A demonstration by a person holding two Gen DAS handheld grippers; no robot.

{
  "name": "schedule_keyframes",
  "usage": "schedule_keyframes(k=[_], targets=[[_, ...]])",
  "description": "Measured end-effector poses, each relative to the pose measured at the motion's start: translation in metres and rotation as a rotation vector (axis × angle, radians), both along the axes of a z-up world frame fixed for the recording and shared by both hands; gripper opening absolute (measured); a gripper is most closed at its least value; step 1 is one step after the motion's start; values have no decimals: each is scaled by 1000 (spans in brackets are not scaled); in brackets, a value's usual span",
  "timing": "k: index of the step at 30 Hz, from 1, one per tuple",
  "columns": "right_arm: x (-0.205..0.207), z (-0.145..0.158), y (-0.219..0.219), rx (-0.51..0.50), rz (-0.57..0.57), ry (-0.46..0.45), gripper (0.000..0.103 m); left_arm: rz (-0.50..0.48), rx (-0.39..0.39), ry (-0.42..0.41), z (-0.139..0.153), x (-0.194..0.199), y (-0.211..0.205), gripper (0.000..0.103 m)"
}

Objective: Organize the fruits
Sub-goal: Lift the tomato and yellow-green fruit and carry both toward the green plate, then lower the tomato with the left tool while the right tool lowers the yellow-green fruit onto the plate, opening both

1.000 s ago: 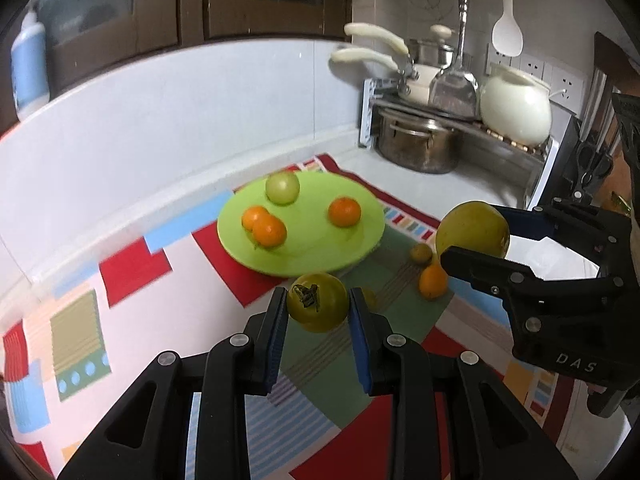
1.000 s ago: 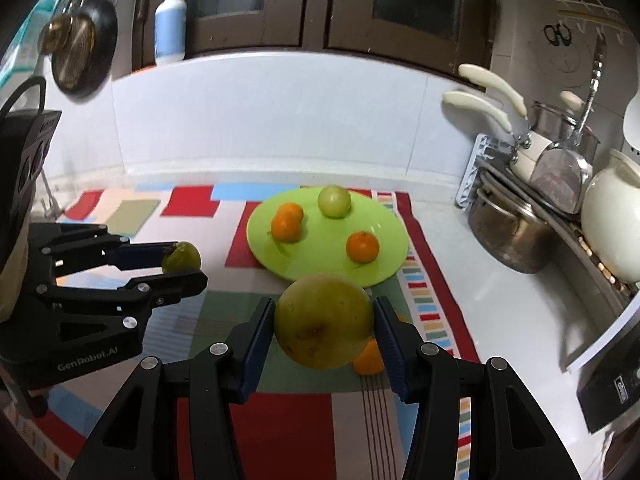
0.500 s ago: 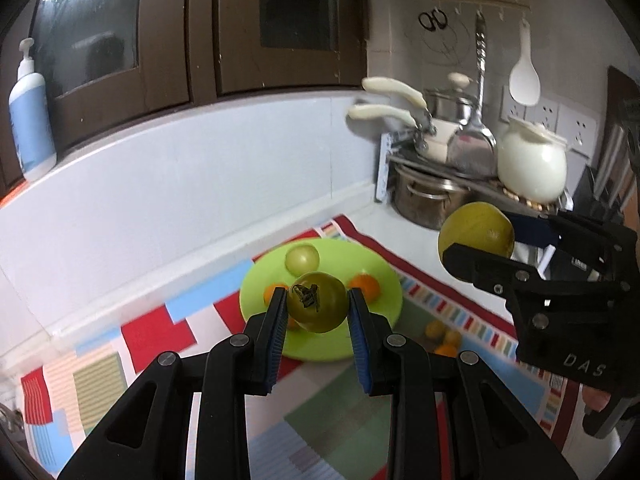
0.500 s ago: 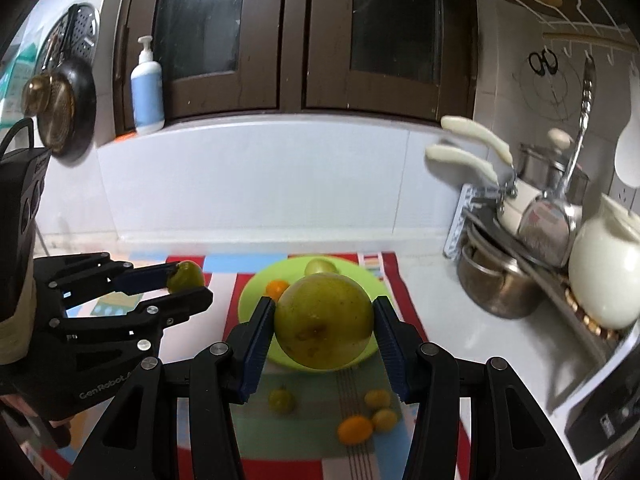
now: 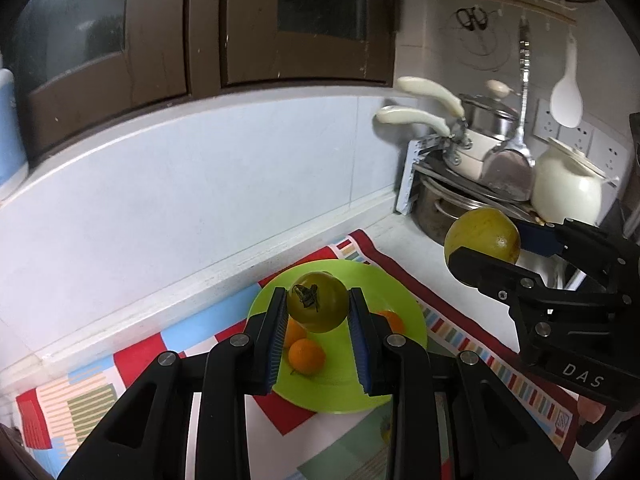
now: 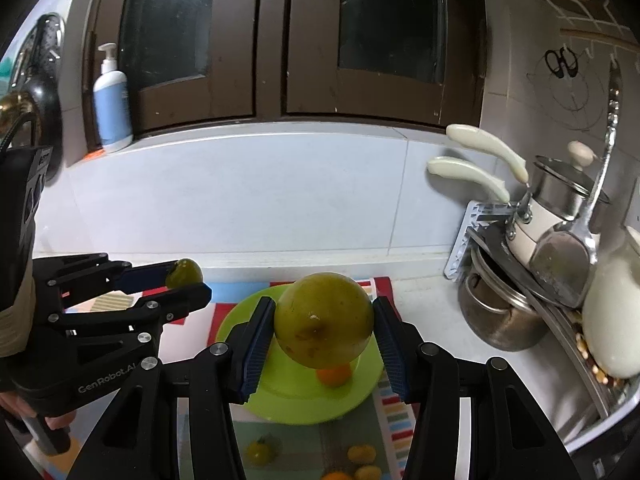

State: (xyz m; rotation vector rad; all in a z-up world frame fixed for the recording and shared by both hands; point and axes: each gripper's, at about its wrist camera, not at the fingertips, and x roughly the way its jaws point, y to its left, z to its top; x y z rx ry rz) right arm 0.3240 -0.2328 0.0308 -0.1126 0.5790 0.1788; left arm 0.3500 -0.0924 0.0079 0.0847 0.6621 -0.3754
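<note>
We hold both tilted downward above the plate [image 5: 400, 300]: left hand-held gripper [image 5: 318, 312] clamping what looks like a green tomato [image 5: 318, 302], right hand-held gripper [image 6: 324, 328] clamping a larger yellow-green fruit [image 6: 324, 320].

The white countertop [image 6: 432, 312] carried a colourful patchwork mat [image 5: 132, 360] laid along the wall. A lime-green plate [image 5: 340, 392] stood on the mat. Several small yellow and orange fruits [image 6: 360, 454] lay directly on the mat, in front of the plate. A white dish rack [image 6: 464, 240] stood on the bare countertop at the right.
</note>
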Motion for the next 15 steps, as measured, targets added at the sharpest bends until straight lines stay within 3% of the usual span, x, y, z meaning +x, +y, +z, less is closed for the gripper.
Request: schedule_keyframes(k=[15], targets=[[98, -58, -17, 54, -6, 175, 51, -12, 37, 120, -57, 81, -8, 30]])
